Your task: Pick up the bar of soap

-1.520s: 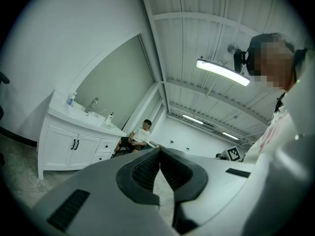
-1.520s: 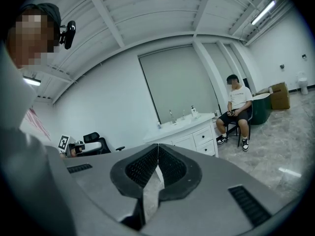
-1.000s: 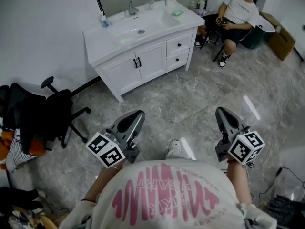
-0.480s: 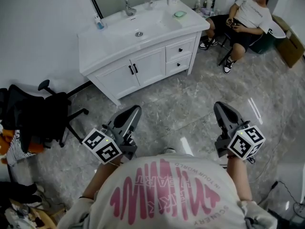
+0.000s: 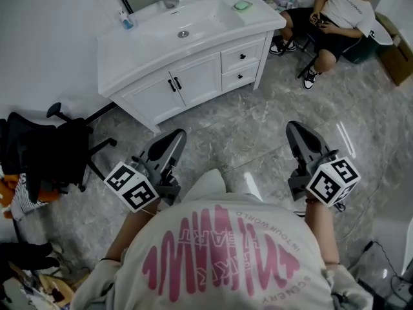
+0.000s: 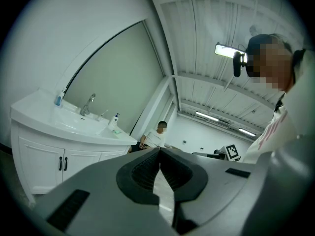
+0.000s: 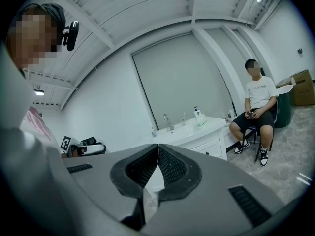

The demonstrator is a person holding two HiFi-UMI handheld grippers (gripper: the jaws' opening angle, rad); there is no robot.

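Two tongs, the left tongs (image 5: 171,139) and the right tongs (image 5: 296,132), are both clenched on nothing, well short of the white vanity (image 5: 193,76). On the vanity's worktop (image 5: 122,50), right of its one basin (image 5: 187,28), lies one green bar of soap (image 5: 242,5). One person (image 5: 345,11) sits right of the vanity.

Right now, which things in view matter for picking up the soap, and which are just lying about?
For the job: pale green bar of soap on the white vanity counter; left gripper and right gripper, jaws shut, empty.
Lying about: black office chair; small blue bottle; chrome tap; seated person; brown cardboard box.
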